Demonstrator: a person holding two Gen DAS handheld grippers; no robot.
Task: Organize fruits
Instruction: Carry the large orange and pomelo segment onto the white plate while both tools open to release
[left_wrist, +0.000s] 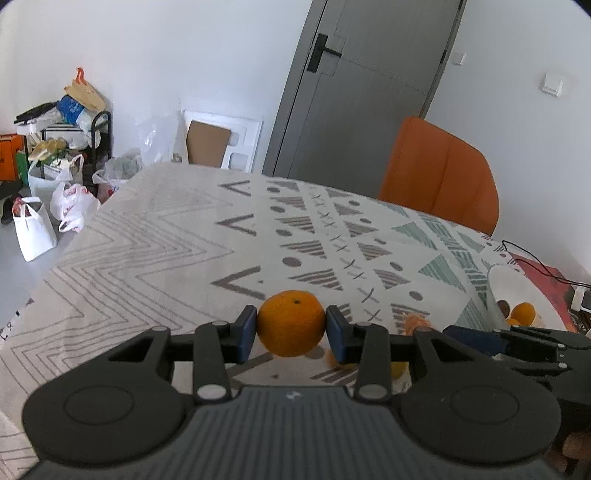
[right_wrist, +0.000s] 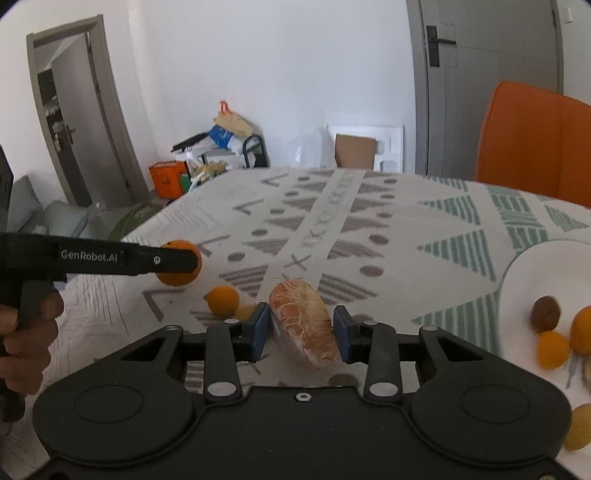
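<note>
The left gripper (left_wrist: 291, 326) is pinching an orange (left_wrist: 291, 323) above the table (left_wrist: 147, 240); it looks firm, round and apt to roll. The right gripper (right_wrist: 302, 330) is squeezing a peeled segment (right_wrist: 304, 328), probably soft and easily crushed, near the plate (right_wrist: 524, 273).

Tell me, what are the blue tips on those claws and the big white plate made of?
The blue pads look like soft matte rubber or foam, dull and glare-free, though that's a guess. The white plate looks like glazed ceramic, smooth and evenly pale; plastic is possible.
</note>
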